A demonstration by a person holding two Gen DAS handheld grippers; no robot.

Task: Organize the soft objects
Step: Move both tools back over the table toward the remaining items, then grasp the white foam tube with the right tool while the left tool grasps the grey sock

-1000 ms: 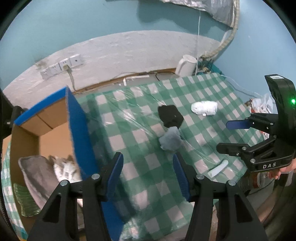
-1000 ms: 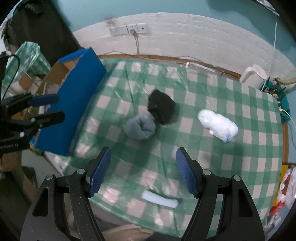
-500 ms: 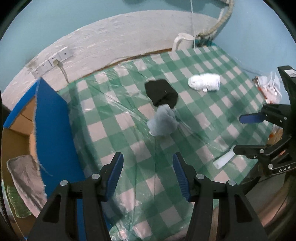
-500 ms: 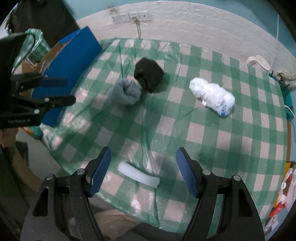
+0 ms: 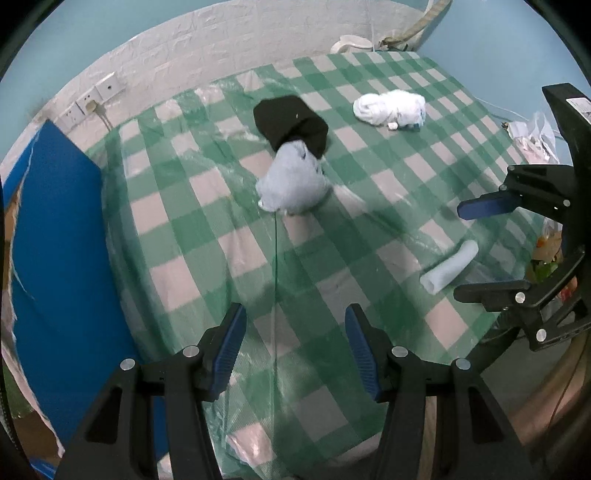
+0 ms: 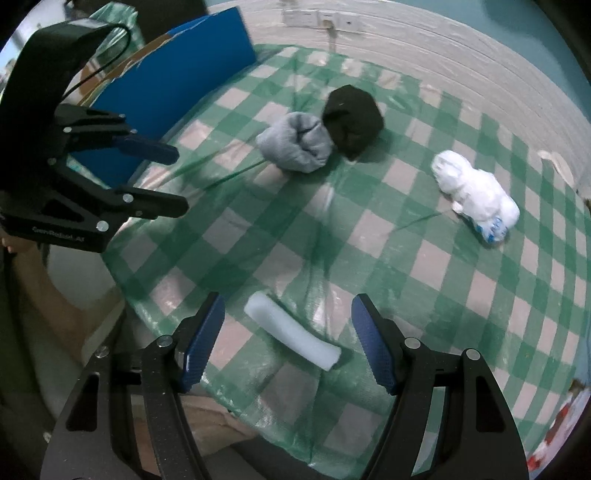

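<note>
From the blue box (image 6: 177,70) at the left, past the touching grey bundle (image 6: 295,146) and black bundle (image 6: 352,118) to the white bundle (image 6: 476,197), four soft things lie on the tabletop (image 6: 443,280), both left gripper (image 5: 291,350) and right gripper (image 6: 288,332) spread empty, the right poised over the foam roll (image 6: 291,334), probably to descend and clamp.

We count four soft objects on the checked tablecloth (image 6: 461,280): one black cloth bundle (image 6: 352,118), one grey cloth bundle (image 6: 295,142) touching it, one white cloth bundle (image 6: 474,195) lying apart from those two, and one pale blue foam roll (image 6: 291,334) near the table's front edge. We see one blue-sided cardboard box (image 6: 177,85) beside the table. On the wall behind we make out two power sockets (image 6: 319,16) in the right wrist view. There is one white kettle (image 5: 351,42) at the far corner. We count two grippers, the left gripper (image 5: 293,349) and the right gripper (image 6: 288,345), each with two blue-padded fingers spread apart and nothing between them.
</note>
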